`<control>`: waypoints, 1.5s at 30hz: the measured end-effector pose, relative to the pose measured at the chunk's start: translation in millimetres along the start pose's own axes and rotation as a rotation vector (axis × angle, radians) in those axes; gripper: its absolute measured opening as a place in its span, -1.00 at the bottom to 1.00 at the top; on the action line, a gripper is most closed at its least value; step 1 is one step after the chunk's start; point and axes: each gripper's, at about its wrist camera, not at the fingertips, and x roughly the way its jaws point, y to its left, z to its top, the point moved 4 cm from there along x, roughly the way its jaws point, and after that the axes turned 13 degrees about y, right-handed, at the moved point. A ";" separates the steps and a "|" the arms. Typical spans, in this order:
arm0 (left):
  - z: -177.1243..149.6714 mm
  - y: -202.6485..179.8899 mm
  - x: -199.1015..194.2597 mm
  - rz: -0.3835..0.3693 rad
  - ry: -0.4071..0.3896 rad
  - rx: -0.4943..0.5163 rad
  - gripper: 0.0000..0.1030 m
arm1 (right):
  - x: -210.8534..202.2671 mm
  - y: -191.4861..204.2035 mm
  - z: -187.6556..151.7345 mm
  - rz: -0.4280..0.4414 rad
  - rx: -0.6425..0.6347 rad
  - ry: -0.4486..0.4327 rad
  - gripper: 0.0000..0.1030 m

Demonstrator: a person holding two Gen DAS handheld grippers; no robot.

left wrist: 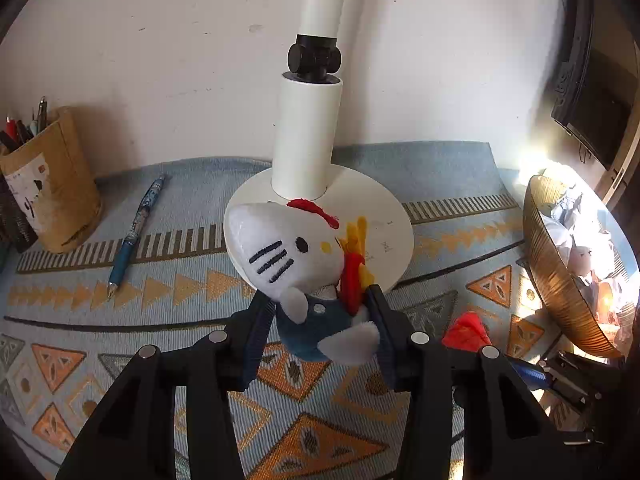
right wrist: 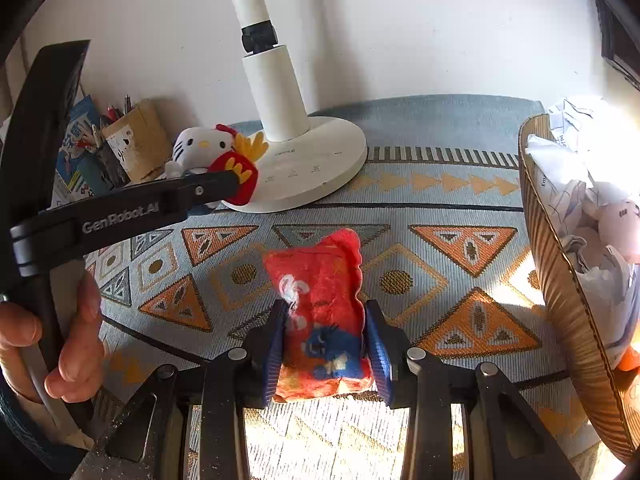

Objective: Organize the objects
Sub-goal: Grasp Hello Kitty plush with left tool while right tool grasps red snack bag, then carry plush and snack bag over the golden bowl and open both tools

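A white plush cat with a red bow, blue overalls and a felt fries pack hangs between the fingers of my left gripper, which is shut on its blue body in front of the lamp base. The right wrist view shows the same plush cat at the tip of the left gripper's finger. My right gripper is shut on the lower half of a red felt pouch with blue and white marks, over the patterned mat. The left wrist view catches a corner of the red pouch at lower right.
A white lamp base and post stand at the back centre of the patterned mat. A woven bowl with crumpled paper sits at the right. A blue pen lies left, beside a paper pen holder. A hand holds the left gripper.
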 end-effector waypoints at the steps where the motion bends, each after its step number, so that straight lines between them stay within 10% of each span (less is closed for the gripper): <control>1: -7.2 2.8 -9.5 -0.008 -0.003 0.000 -0.16 | -2.6 0.1 -2.4 0.008 0.011 0.006 -0.29; 13: -130.6 17.4 -61.4 -0.193 0.055 -0.213 -0.16 | -55.7 2.6 -92.7 -0.030 -0.034 0.046 -0.27; 16: -149.9 15.2 -56.9 -0.114 0.018 -0.225 -0.16 | -59.3 3.0 -104.1 -0.073 -0.043 0.033 -0.25; 20: -155.2 1.0 -65.6 -0.048 -0.044 -0.137 -0.15 | -60.8 -0.2 -110.6 -0.057 -0.040 0.019 0.36; 23: -156.1 -3.7 -62.6 -0.034 -0.035 -0.108 -0.14 | -60.0 -2.9 -109.0 -0.051 -0.021 0.014 0.44; 29: -158.9 -3.5 -70.7 -0.004 -0.083 -0.106 -0.14 | -56.5 1.6 -106.0 -0.106 -0.031 0.023 0.38; 36: -158.2 -1.9 -69.9 -0.009 -0.080 -0.116 -0.14 | -58.2 4.9 -107.1 -0.125 -0.056 0.005 -0.22; 45: -159.0 3.3 -65.3 -0.039 -0.054 -0.136 -0.14 | -59.9 4.1 -108.8 -0.109 -0.047 -0.003 -0.25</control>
